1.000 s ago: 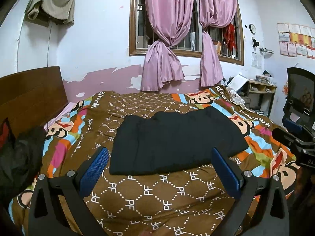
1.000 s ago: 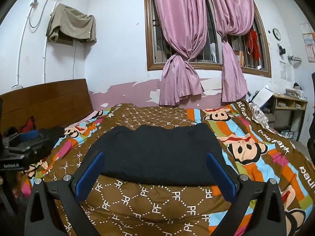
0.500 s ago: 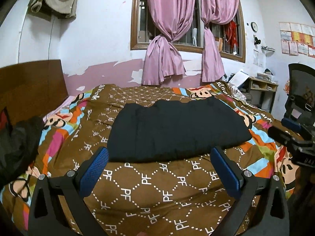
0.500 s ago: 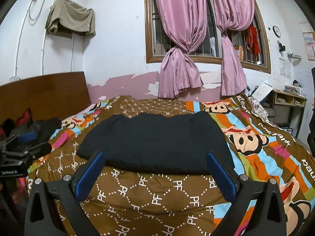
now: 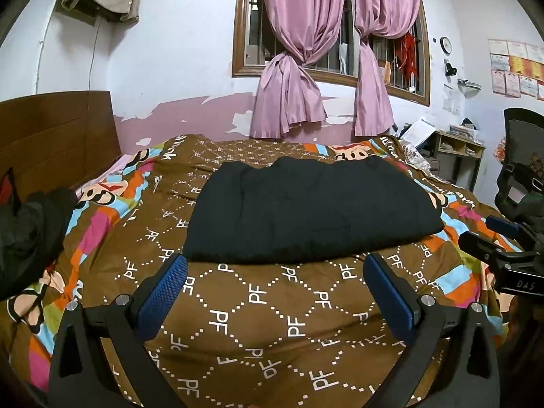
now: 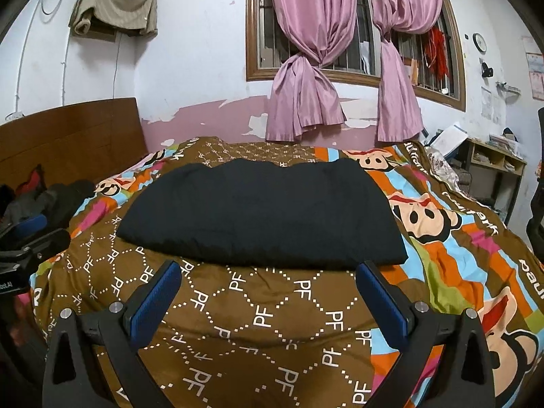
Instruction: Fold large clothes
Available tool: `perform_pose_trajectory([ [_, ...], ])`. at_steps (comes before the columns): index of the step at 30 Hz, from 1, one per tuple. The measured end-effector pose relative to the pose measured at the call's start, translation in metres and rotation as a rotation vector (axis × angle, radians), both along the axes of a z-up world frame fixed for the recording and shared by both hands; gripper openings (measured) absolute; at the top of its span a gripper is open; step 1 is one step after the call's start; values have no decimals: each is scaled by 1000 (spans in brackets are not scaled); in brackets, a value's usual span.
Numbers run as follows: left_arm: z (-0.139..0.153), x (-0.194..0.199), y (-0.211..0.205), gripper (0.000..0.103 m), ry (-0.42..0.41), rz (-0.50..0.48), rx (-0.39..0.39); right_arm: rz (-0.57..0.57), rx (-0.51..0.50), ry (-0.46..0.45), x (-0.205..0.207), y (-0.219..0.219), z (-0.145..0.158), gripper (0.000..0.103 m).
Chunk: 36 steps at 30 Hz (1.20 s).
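Blue-padded and spread wide, your left gripper holds nothing; its fingers hang over the brown "PF" bedspread, short of the near hem of the black folded garment. Your right gripper is the same: jaws fully apart, empty, pads just short of that hem.

From the left wrist view, the garment lies at 12 o'clock, flat on the bed in a wide rectangle, its far edge wavy. From the right wrist view it sits at 12 o'clock too, stretching toward 1 o'clock over the cartoon-monkey stripes.

Only the left view shows you the right gripper from outside, at 3 o'clock, beside a black mesh chair. Only the right view shows you the left gripper from outside, at 9 o'clock.

A dark clothes pile lies at 9 o'clock in the left view, against the wooden headboard. Pink curtains, knotted, hang over the barred window at 12 o'clock, and a beige garment hangs on the wall at 11 o'clock.
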<state>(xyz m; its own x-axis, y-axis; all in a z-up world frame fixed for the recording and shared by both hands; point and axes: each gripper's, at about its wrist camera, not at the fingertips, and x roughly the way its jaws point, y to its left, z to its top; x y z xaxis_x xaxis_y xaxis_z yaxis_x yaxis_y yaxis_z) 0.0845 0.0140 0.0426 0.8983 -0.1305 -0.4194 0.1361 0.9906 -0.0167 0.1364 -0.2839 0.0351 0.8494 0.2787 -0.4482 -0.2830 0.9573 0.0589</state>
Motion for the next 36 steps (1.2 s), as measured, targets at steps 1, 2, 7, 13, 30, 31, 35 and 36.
perform_pose_trajectory([
  [1,-1,0,0,101,0,1,-1,0,0,1,0,0,-1,103],
  [2,-1,0,0,101,1,-1,-1,0,-2,0,0,0,-1,103],
  [7,0,0,1,101,0,0,3,5,1,-10,0,-2,-2,103],
  [13,-1,0,0,101,0,0,2,4,1,-9,-1,-1,-2,103],
  [30,-2,-1,0,101,-1,-2,2,4,1,-10,-1,-1,-2,103],
  [31,-2,-1,0,101,-1,-1,3,4,0,-11,-1,-1,-2,103],
  [35,-3,0,0,101,0,-1,4,4,0,-10,-1,-1,-2,103],
  [36,-3,0,1,101,-1,-2,5,3,0,-10,-1,-1,-2,103],
])
